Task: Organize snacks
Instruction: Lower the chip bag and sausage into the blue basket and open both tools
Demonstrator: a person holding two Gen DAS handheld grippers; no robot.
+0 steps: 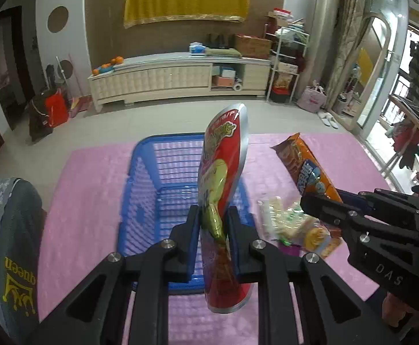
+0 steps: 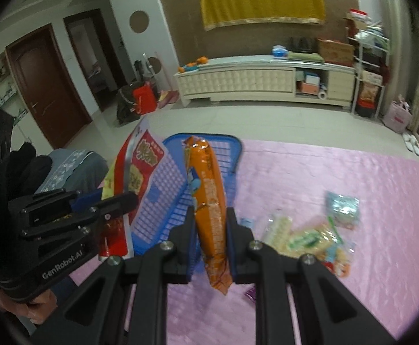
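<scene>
Pink mat point(image 1: 94, 201), blue basket point(image 1: 140, 201), loose snacks point(image 2: 310, 238) beside.

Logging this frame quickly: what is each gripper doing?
Left gripper: closed on the red foil snack bag.
Right gripper: closed on the orange plastic biscuit pack.

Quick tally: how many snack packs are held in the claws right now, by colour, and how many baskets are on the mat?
Red snack bag, in left claw: 1
Orange snack pack, in right claw: 1
Blue basket: 1
Total: 3
</scene>
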